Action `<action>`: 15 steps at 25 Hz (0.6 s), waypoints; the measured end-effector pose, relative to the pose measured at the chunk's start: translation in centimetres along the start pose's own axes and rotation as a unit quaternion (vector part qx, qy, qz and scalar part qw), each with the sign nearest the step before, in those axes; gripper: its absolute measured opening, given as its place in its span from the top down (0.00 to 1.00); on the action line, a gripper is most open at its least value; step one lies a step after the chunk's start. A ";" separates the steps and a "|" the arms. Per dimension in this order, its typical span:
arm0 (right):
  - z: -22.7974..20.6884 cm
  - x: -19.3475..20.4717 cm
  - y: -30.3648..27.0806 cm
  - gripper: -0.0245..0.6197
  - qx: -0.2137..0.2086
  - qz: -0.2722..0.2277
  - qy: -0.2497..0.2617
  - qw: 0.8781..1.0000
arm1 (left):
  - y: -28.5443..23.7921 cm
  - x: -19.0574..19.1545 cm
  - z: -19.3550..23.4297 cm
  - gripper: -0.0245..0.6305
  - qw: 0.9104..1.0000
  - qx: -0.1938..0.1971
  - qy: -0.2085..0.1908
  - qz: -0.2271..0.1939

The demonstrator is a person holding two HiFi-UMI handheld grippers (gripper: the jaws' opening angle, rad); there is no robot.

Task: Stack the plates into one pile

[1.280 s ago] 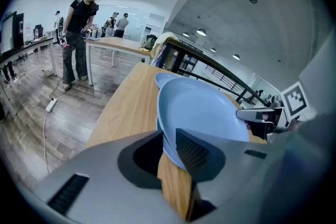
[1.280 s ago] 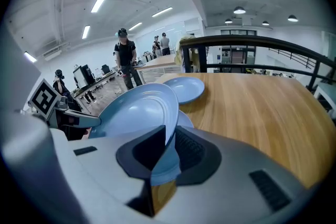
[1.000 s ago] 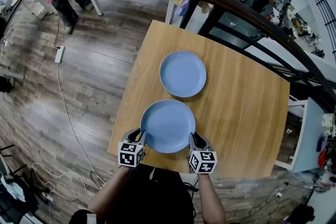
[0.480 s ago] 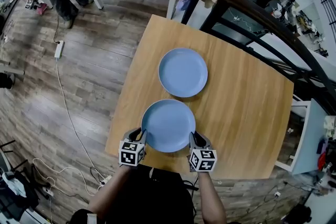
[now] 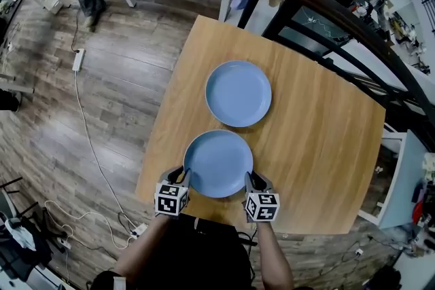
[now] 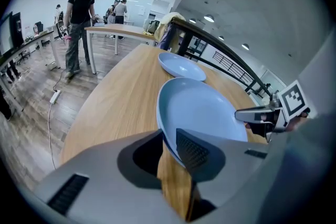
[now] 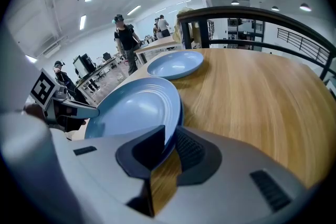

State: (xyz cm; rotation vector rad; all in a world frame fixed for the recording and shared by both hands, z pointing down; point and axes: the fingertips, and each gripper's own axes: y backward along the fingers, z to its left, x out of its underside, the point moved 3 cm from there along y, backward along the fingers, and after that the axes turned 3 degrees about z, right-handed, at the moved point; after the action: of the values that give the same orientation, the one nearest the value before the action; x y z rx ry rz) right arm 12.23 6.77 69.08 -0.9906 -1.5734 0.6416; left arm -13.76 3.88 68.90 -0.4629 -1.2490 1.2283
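Two round glossy blue plates (image 5: pixel 238 93), woodgrain table (image 5: pixel 319 146)

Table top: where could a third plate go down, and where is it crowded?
Widest bare wood: right of the far plate and near plate, out to the table edge. A narrower strip runs along their left. Crowded: the near edge, where left tongs and right tongs grip the near plate, and the gap between plates.

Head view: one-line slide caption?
The left tongs and right tongs grip the near plate at opposite rims; far plate lies beyond on table.
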 end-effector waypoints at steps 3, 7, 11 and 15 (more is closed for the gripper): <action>-0.1 0.3 -0.3 0.84 -0.002 0.004 0.002 1.000 | -0.2 0.2 0.1 0.83 1.000 -0.004 0.000 -0.003; -0.2 0.4 -0.4 0.84 -0.003 0.002 0.008 1.000 | -0.4 0.2 0.0 0.83 1.000 -0.008 0.000 -0.004; -0.2 0.5 -0.4 0.84 -0.001 0.004 0.016 1.000 | -0.3 0.1 0.0 0.82 1.000 -0.015 -0.004 -0.005; -0.2 0.5 -0.5 0.83 -0.001 0.001 0.018 1.000 | -0.5 0.3 0.0 0.82 1.000 -0.021 -0.012 -0.009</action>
State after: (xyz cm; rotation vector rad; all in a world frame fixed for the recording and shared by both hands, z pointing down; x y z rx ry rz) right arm 12.34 6.94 69.76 -0.9990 -1.5421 0.6212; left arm -13.60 3.95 69.46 -0.4673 -1.2994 1.1971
